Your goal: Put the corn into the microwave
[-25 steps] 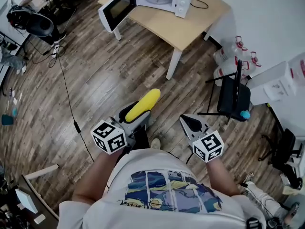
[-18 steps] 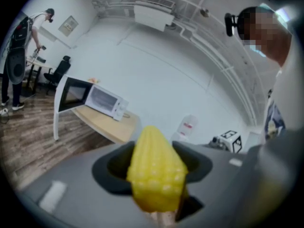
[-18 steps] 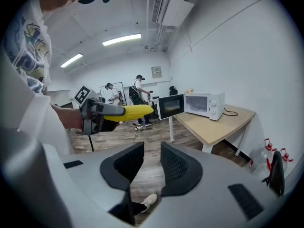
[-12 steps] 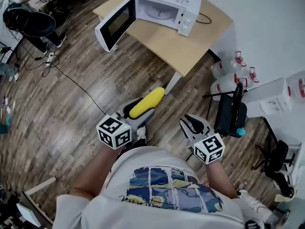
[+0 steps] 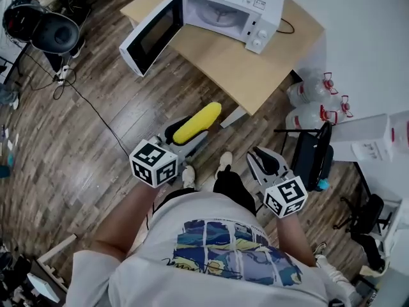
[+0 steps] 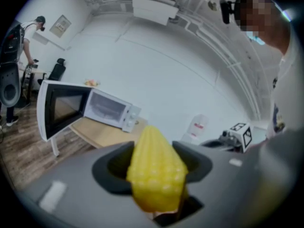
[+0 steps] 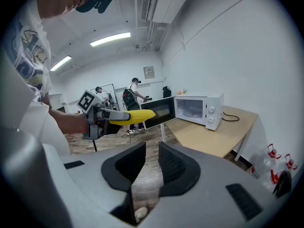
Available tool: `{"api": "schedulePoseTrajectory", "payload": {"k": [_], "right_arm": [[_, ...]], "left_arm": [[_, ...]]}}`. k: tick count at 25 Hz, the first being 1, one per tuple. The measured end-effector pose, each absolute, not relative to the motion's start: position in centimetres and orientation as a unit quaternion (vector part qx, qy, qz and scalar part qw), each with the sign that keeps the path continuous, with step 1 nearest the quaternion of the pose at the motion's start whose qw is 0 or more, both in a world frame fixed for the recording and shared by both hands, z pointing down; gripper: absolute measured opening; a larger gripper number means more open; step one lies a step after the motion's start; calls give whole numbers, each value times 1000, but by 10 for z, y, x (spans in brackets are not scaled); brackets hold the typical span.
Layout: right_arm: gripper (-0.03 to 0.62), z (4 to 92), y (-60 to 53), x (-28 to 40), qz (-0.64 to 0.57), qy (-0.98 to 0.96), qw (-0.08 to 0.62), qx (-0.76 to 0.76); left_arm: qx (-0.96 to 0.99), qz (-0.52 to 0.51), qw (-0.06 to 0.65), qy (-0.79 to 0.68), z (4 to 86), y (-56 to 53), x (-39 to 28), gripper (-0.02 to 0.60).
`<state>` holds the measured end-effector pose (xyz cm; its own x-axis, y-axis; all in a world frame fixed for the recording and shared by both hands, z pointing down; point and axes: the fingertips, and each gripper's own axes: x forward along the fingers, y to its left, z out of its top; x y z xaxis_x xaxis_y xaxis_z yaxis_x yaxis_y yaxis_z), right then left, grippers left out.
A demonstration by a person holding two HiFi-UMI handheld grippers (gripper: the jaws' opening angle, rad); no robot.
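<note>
A yellow corn cob [image 5: 199, 121] sticks out forward from my left gripper [image 5: 190, 139], which is shut on its rear half. In the left gripper view the corn [image 6: 156, 167] fills the space between the two dark pads. The white microwave [image 5: 225, 6] stands on a light wooden table [image 5: 255, 66] ahead, its door [image 5: 148, 34] swung wide open to the left and its cavity bare. My right gripper [image 5: 262, 161] is held level beside the left one. Its jaws stand a narrow gap apart with nothing between them, and floor shows through the right gripper [image 7: 151, 161].
Water jugs [image 5: 312, 106] and a black folding chair [image 5: 313, 147] stand right of the table by the white wall. A cable [image 5: 96, 114] runs over the wood floor at left, near a black round object [image 5: 48, 32]. People [image 7: 135, 97] stand far off.
Both grippers have travelled across the floor toward the table; the microwave and table now lie closer below me. The corn stays clamped in the left gripper.
</note>
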<state>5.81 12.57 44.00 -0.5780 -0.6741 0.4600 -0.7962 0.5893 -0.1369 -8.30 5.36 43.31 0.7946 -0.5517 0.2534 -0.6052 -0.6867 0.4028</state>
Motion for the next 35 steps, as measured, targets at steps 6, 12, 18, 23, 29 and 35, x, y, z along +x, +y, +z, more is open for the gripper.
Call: {"api": "schedulePoseTrajectory", "payload": {"k": [6, 12, 18, 23, 29, 35], "right_arm": [[77, 442, 63, 93, 167, -886, 186, 391], [75, 434, 2, 136, 155, -902, 196, 351], [75, 438, -40, 171, 155, -910, 200, 330], [75, 445, -66, 178, 168, -906, 204, 330], [75, 445, -109, 168, 177, -896, 208, 351], [75, 435, -153, 162, 184, -872, 201, 406]], "left_arm": [[900, 58, 245, -355, 445, -3, -59, 253], [875, 47, 243, -417, 448, -66, -39, 253], [856, 46, 231, -460, 451, -124, -22, 253], [849, 49, 236, -471, 462, -168, -18, 253], [846, 62, 239, -473, 482, -230, -31, 252], [851, 81, 231, -465, 498, -303, -44, 253]]}}
